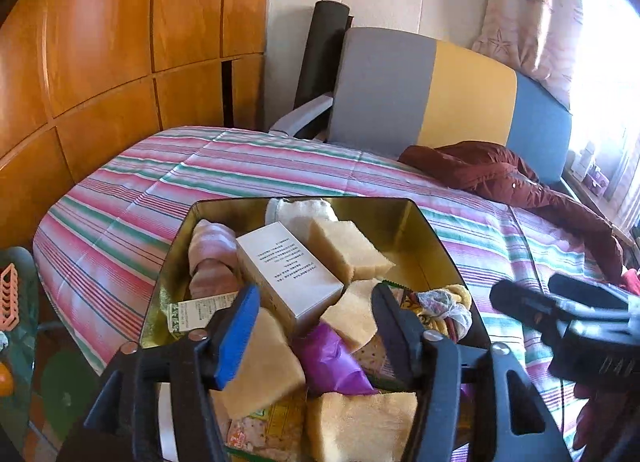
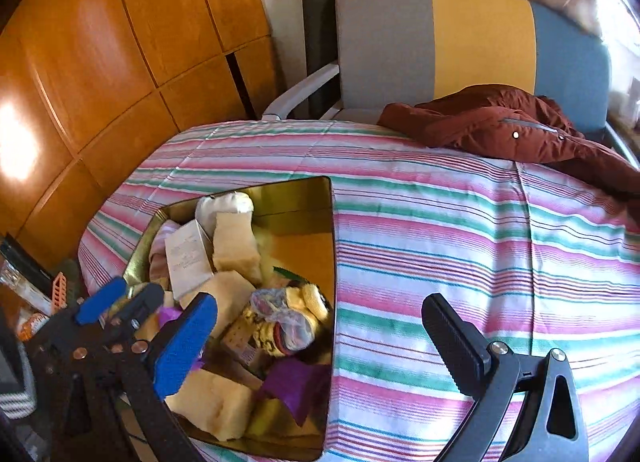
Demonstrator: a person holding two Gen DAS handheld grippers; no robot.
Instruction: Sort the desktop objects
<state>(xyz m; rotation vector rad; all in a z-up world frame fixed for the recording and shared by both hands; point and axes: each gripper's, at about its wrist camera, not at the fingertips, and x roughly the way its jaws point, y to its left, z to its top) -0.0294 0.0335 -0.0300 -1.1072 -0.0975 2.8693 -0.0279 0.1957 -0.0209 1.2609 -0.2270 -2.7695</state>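
Left claw (image 1: 314, 336) open over gold tin (image 1: 436, 246), lower centre; foam sponge (image 1: 264, 366) beside its blue pad: light, squashy, pinch mid-block. Right claw (image 2: 320, 338) open, empty.

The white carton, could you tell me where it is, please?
In both views the white carton lies in the gold tin, toward its far left, between pink cloth and sponges.

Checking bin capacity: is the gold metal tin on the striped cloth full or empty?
Nearly full. The gold metal tin holds tan sponge blocks, a white carton and purple plastic; only a far-corner patch of floor shows.
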